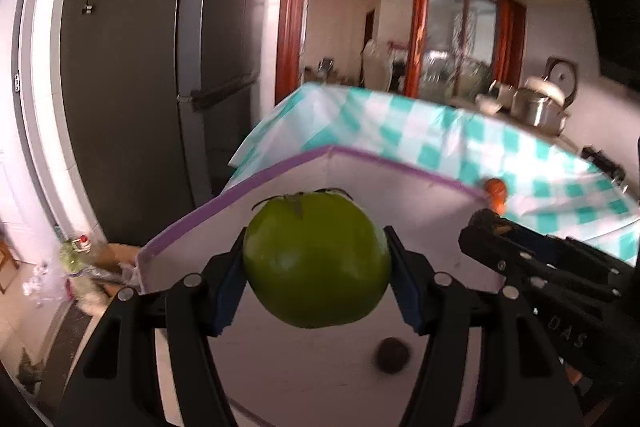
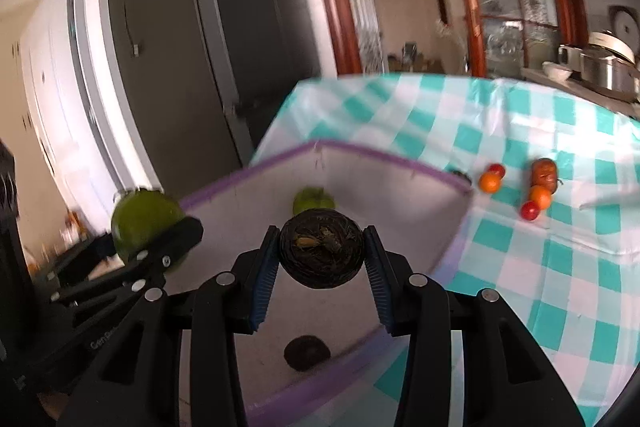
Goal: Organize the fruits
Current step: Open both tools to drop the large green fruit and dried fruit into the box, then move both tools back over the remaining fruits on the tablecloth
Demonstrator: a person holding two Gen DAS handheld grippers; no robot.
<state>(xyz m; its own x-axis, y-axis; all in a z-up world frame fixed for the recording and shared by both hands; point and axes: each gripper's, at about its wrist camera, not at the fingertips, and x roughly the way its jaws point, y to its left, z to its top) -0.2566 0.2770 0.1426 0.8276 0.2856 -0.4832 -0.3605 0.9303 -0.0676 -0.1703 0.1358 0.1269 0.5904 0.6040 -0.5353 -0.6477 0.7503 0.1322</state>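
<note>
My left gripper [image 1: 316,263] is shut on a large green tomato [image 1: 317,259] and holds it above a white box with a purple rim [image 1: 384,165]. My right gripper [image 2: 322,253] is shut on a dark round fruit [image 2: 322,254] above the same box [image 2: 388,159]. A dark fruit [image 2: 306,353] and a green fruit [image 2: 314,201] lie inside the box. The dark one also shows in the left wrist view [image 1: 392,355]. The left gripper with its green tomato [image 2: 144,227] appears at the left of the right wrist view. The right gripper's body [image 1: 540,267] appears at the right of the left wrist view.
Several small orange and red fruits [image 2: 532,191] lie on the teal checked tablecloth [image 2: 540,267] right of the box. Pots [image 2: 604,67] stand on a counter behind. A dark fridge [image 1: 132,67] stands left of the table.
</note>
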